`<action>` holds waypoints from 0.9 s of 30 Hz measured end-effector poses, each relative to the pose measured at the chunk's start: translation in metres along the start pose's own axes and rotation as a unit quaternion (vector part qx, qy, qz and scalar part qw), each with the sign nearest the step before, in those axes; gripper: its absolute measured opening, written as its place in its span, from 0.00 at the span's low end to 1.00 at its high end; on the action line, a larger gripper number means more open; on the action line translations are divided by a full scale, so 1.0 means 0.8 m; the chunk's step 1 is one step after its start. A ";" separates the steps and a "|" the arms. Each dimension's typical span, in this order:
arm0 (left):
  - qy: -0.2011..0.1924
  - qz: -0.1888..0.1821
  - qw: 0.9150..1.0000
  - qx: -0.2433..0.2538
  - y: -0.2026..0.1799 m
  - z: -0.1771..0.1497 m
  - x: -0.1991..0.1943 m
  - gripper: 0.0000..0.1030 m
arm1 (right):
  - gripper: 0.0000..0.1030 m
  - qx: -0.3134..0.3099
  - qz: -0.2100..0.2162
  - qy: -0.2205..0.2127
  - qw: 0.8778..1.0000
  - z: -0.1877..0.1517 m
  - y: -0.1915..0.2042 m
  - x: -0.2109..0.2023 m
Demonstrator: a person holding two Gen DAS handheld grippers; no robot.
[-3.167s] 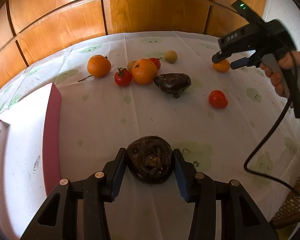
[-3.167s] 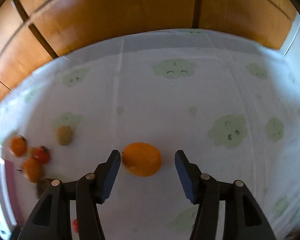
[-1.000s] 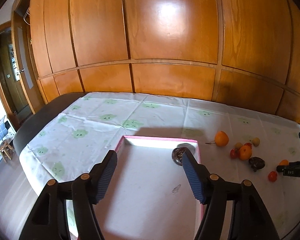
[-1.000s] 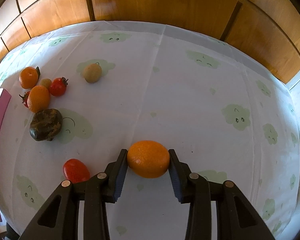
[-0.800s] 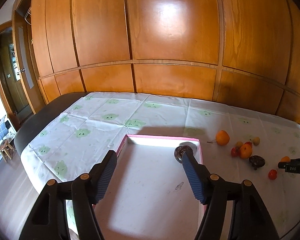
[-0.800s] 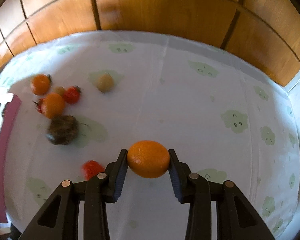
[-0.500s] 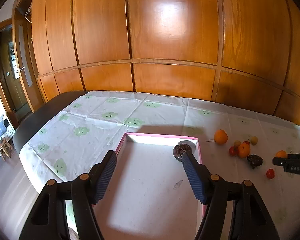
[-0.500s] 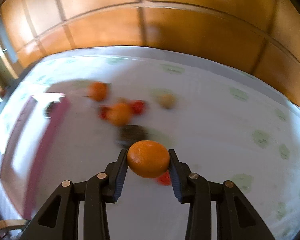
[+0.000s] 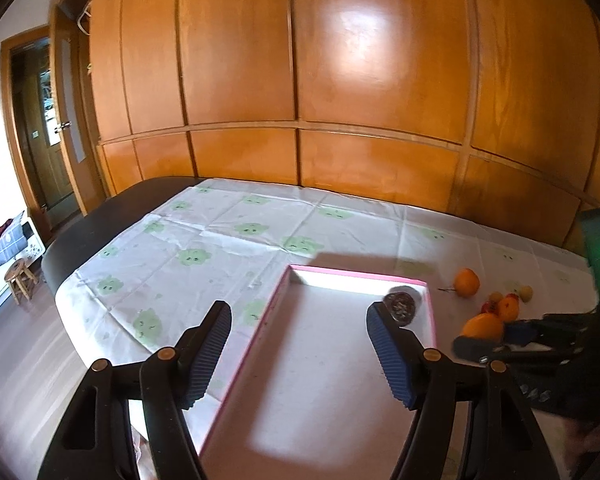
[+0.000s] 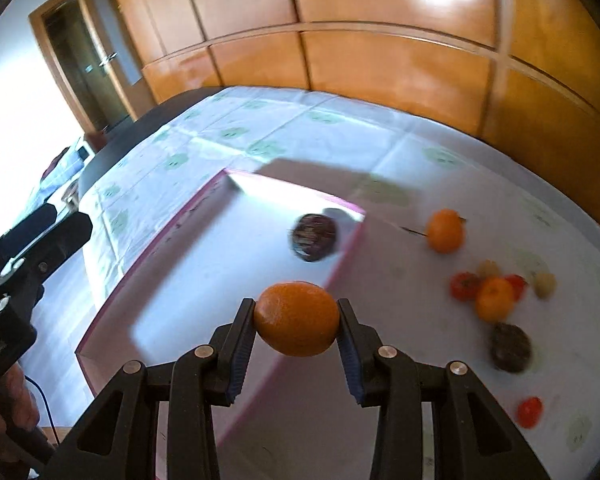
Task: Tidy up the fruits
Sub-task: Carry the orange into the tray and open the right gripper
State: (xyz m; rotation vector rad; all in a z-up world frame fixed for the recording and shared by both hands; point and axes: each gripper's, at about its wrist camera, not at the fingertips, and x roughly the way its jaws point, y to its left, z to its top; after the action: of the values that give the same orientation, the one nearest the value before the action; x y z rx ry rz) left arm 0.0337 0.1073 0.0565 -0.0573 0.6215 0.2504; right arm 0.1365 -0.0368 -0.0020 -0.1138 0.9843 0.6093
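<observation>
Two grippers are in view. The right gripper [image 10: 297, 330] is clamped on one orange [image 10: 297, 319] at lower centre of its own view, held above the near rim of the pink-edged tray [image 10: 342, 264]. The left gripper [image 9: 299, 346] stands wide apart with nothing between its blue pads, low in its own frame over the same tray [image 9: 431, 312].

One dark round fruit [image 10: 313, 237] lies in the tray's far right corner. Outside the tray, on the right of the right wrist view, I count two more oranges: one with a stem [image 10: 444, 230] alone, and one in the cluster [image 10: 495, 298]. There are three tomatoes, two flanking that orange [image 10: 465, 286] and one apart at lower right [image 10: 529, 412]. There are also two pale small fruits [image 10: 545, 283] and a second dark fruit [image 10: 511, 347].

The whole right wrist view is motion-blurred, so the cluster's edges smear and touching cannot be judged. In the left wrist view the right gripper hides part of the cluster at the right edge.

The tablecloth [image 9: 236, 232] carries green cloud prints; wooden panelling [image 9: 340, 80] fills the background, and a doorway [image 9: 40, 128] opens at upper left.
</observation>
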 end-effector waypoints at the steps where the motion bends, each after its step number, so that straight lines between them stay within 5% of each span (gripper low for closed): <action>1: 0.000 0.002 1.000 -0.002 0.003 0.000 0.000 0.69 | 0.39 -0.006 0.001 0.004 1.000 0.002 0.006 0.006; 15: 0.015 0.007 1.000 -0.025 0.027 -0.006 0.007 0.69 | 0.39 -0.056 -0.021 0.033 0.998 0.015 0.042 0.058; 27: 0.012 0.003 1.000 -0.017 0.015 -0.004 0.005 0.69 | 0.39 -0.017 -0.023 0.002 1.000 0.001 0.023 0.021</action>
State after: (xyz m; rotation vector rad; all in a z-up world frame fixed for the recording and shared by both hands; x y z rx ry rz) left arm 0.0319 0.1195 0.0522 -0.0920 0.6416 0.2658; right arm 0.1336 -0.0141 -0.0118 -0.1674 0.9719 0.5839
